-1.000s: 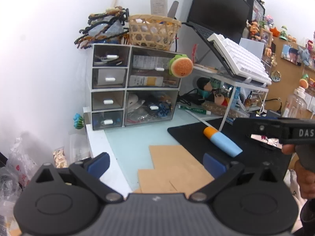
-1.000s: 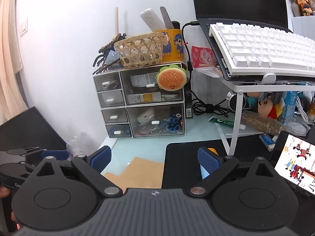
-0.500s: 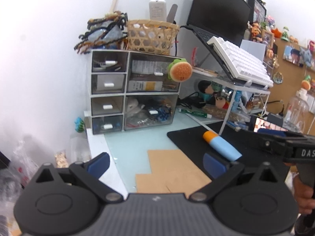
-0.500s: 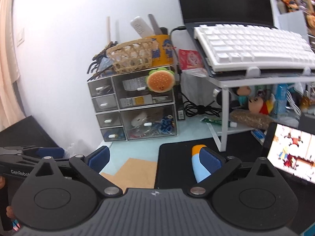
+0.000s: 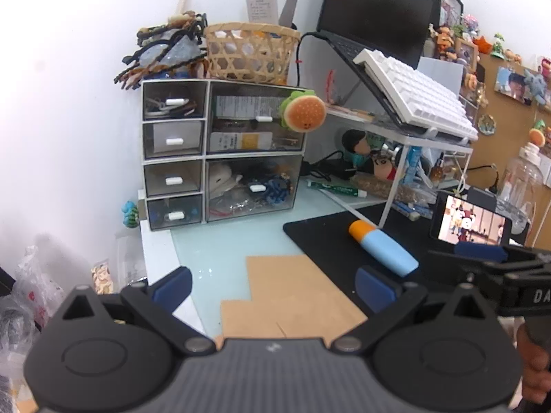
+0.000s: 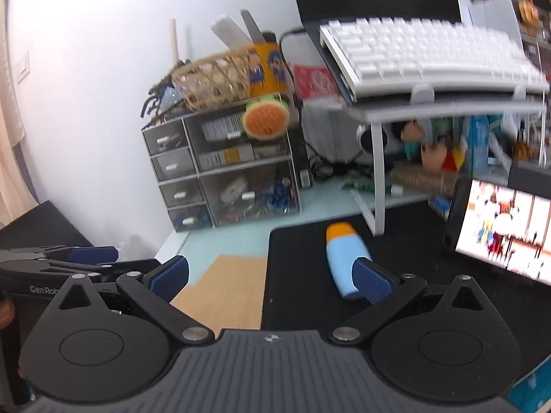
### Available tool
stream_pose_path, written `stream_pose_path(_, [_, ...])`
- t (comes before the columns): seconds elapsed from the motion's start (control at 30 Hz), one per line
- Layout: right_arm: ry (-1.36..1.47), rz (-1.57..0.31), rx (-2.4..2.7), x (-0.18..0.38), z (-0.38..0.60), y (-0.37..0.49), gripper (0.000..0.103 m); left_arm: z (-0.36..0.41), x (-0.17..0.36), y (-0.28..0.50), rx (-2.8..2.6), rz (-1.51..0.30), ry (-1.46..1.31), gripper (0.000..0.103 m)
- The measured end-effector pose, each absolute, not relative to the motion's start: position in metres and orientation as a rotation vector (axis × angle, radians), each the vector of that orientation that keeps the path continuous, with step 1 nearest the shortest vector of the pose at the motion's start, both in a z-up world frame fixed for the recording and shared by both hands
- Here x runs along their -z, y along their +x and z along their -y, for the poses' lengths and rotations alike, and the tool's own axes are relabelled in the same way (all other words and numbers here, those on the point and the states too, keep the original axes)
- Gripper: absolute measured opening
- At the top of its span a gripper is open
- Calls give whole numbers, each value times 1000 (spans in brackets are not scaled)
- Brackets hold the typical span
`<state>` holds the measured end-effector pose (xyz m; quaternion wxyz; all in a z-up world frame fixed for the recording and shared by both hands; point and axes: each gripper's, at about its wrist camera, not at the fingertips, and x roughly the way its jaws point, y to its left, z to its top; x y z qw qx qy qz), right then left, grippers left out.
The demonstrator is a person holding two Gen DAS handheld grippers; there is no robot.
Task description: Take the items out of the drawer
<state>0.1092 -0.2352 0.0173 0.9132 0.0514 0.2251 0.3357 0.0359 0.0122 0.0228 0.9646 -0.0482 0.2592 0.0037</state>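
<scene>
Clear-fronted drawer unit [image 5: 220, 151] stands well ahead of both spread, empty gripper fingers [image 5: 171, 283]; approach level, aim for one white handle [image 5: 256, 188].

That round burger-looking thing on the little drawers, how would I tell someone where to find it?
Find the grey drawer cabinet against the white wall, under the woven basket. At the cabinet's top right corner, the burger plush sticks out over the upper big drawer. It is the only round, orange, soft thing there; everything around it is boxy and grey.
</scene>
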Motion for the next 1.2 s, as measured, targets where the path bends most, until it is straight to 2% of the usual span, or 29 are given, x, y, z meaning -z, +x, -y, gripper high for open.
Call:
stream_pose_path(0.43, [5, -486, -713, -4, 216, 102, 103, -26, -9, 41, -26, -571, -125, 103])
stream_pose_path(1.2, [5, -508, -699, 7, 209, 109, 103, -23, -6, 44, -27, -578, -101, 103])
